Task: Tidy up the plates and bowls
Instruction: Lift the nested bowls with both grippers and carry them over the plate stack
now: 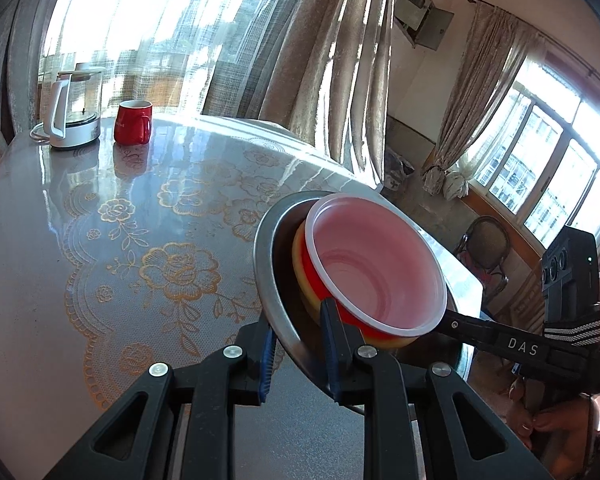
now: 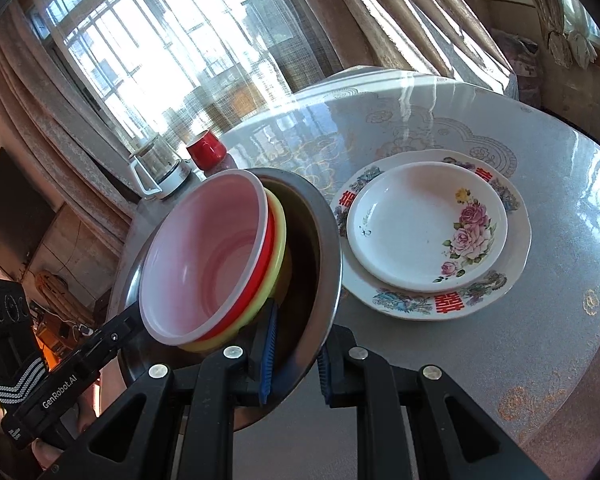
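Right wrist view, three nested bowls, two stacked plates, both jaws clamping steel rim.

Left wrist cam sits right behind the black left gripper, facing fwd and down across the round glossy table w/ gold floral cloth, very close. Right wrist cam rides the black right gripper, looking from the opposite side. Both views share the steel bowl holding stacked red-and-yellow plastic bowls, the red mug and the white-handled glass kettle.
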Available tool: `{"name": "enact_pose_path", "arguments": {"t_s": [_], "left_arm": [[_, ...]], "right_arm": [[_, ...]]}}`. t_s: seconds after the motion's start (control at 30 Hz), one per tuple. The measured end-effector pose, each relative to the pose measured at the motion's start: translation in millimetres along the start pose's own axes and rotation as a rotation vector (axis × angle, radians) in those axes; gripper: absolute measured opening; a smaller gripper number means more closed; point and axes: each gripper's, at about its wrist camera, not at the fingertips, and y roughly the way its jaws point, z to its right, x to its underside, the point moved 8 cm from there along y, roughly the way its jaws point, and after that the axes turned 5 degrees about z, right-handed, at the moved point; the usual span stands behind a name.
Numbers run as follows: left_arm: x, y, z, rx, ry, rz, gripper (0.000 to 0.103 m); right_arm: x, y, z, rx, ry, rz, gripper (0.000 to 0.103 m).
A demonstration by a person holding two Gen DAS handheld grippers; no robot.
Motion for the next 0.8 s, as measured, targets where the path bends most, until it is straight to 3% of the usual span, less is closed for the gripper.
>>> {"name": "enact_pose_path", "arguments": {"t_s": [0.8], "left_arm": [[-43, 80, 78, 0.012, 0.030, -0.006, 0.021]], "right_arm": [[-74, -31, 76, 0.064, 0.001, 0.133, 0.018]]}}
